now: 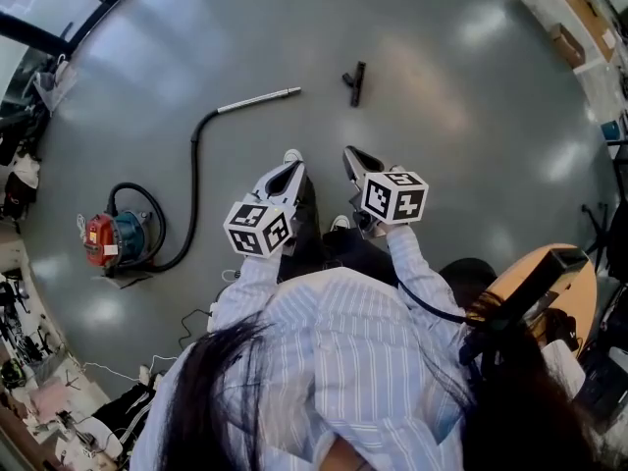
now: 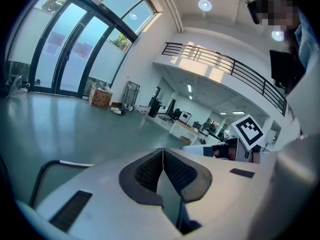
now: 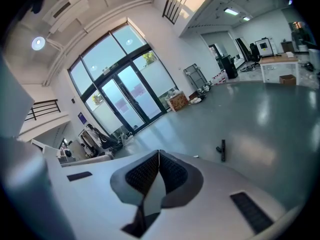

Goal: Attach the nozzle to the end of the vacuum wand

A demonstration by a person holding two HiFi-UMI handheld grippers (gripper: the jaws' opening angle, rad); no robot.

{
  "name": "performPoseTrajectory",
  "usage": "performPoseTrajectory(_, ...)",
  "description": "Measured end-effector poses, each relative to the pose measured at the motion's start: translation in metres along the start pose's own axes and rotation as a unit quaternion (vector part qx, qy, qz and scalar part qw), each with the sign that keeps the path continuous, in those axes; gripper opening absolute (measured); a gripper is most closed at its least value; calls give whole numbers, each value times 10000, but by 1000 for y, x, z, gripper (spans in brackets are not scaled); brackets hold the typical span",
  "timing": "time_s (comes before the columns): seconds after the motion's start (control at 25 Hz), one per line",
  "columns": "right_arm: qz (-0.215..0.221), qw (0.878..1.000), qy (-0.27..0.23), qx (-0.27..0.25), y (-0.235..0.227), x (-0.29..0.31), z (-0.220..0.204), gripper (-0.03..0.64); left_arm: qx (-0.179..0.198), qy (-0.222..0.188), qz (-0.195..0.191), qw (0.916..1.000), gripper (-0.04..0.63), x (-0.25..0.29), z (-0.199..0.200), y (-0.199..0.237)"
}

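Note:
A black T-shaped nozzle (image 1: 355,82) lies on the grey floor ahead of me, also seen small in the right gripper view (image 3: 222,150). A silver vacuum wand (image 1: 259,99) lies to its left, joined to a black hose (image 1: 194,165) that curves back to a red and blue vacuum cleaner (image 1: 113,239). The wand's end and hose show at the lower left of the left gripper view (image 2: 70,163). My left gripper (image 1: 291,169) and right gripper (image 1: 349,155) are held side by side at waist height, well short of both parts. Each is shut with nothing between its jaws.
The grey floor (image 1: 442,96) spreads wide around the parts. Glass doors (image 3: 125,94) stand far off, with desks and boxes (image 2: 101,98) along the walls. A round wooden table (image 1: 564,283) sits at my right. Cables and clutter (image 1: 59,400) lie at the lower left.

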State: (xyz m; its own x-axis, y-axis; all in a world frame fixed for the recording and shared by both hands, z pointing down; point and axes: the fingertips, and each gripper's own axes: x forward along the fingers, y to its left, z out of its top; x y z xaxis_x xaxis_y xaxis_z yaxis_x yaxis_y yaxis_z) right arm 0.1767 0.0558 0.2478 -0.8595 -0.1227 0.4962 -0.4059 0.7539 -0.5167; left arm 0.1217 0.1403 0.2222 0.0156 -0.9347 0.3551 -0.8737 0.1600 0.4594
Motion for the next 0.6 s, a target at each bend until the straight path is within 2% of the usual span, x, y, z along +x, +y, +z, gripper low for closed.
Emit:
performPoseTrajectory(0.16,-180,9998,-35,105,-20,24,18,8,-7,108,-156,9998,6,30,9,21)
performPoseTrajectory(0.32,-358,9993,-3,141,-36,54,49,8,-2,201,-256,9995,6,69,36,50)
performPoseTrajectory(0.6,-597,9980,150,147,-34,151,107,8,-64,281,-281,9992,6,111,107,152)
